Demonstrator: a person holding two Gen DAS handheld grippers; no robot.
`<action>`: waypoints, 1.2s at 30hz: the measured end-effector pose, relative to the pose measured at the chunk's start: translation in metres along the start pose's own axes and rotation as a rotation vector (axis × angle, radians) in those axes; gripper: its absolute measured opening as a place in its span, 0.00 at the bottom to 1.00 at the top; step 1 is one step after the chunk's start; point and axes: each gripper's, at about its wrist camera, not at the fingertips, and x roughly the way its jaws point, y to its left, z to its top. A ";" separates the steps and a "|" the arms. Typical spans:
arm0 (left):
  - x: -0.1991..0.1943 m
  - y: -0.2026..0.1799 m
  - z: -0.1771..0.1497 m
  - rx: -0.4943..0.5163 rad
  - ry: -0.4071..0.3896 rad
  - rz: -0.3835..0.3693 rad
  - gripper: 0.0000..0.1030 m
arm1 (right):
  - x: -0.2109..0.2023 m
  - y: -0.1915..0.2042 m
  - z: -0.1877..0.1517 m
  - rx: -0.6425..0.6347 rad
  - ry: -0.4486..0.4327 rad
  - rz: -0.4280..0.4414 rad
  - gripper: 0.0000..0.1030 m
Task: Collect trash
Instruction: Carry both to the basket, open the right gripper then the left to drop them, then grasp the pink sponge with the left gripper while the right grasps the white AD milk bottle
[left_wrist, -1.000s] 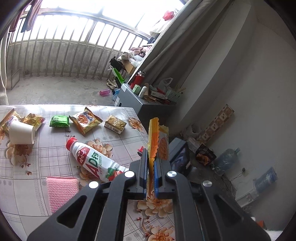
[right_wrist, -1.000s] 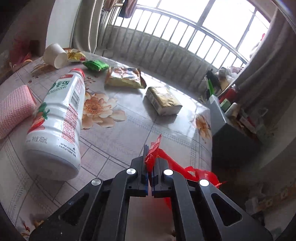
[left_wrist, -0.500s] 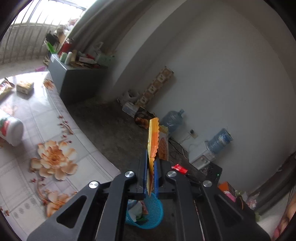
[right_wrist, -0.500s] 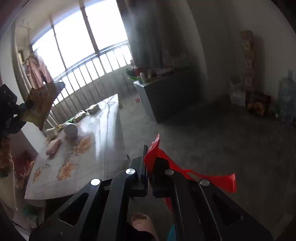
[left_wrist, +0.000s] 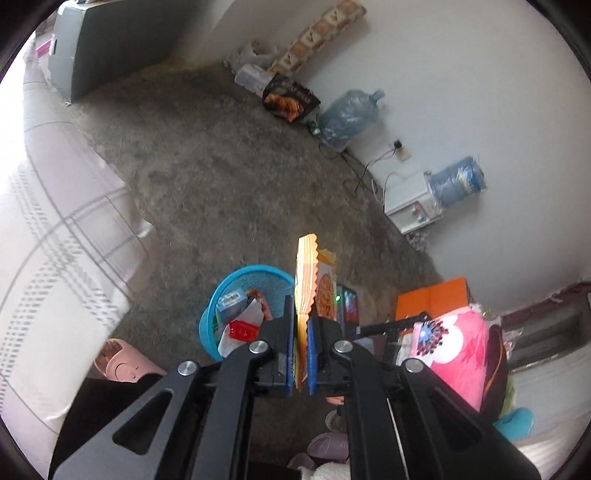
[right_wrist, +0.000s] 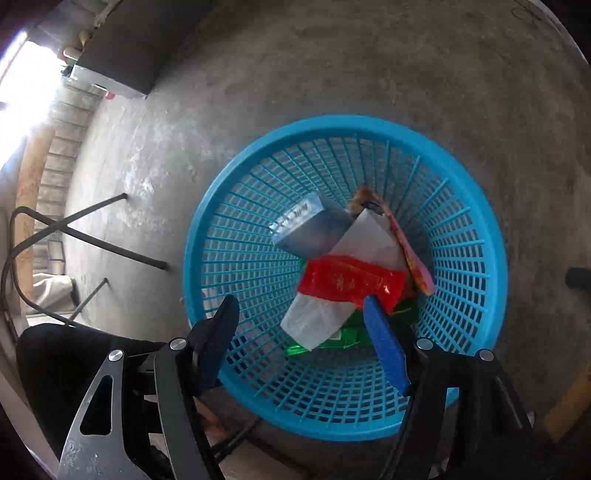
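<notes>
Blue basket (right_wrist: 476, 206) under just-opened right gripper (right_wrist: 301, 317), red wrapper (right_wrist: 351, 282) seemingly inside

The floor (left_wrist: 207, 177) is grey and rough. A white wall (left_wrist: 461, 92) stands behind two big blue water bottles (left_wrist: 349, 116). A grey cabinet (left_wrist: 110, 40) sits in the far corner. Bright light (right_wrist: 22, 96) comes in by the railing.

The left wrist view looks obliquely down along its tongs (left_wrist: 301, 325) from higher up, across the grey concrete floor (left_wrist: 207, 177) toward the white wall. The right wrist view faces steeply down, close above the round blue plastic mesh basket (right_wrist: 476, 192). Both views share that basket (left_wrist: 236, 282) and the floor around it (right_wrist: 332, 66).
</notes>
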 end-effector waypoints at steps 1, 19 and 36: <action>0.012 -0.004 -0.001 0.025 0.026 0.027 0.05 | -0.004 0.000 0.002 0.006 -0.014 0.006 0.77; 0.151 -0.020 -0.022 0.235 0.231 0.265 0.57 | -0.144 0.032 0.015 -0.155 -0.369 -0.088 0.79; -0.284 0.123 -0.102 -0.251 -0.456 0.562 0.89 | -0.162 0.272 0.011 -0.787 -0.396 0.248 0.91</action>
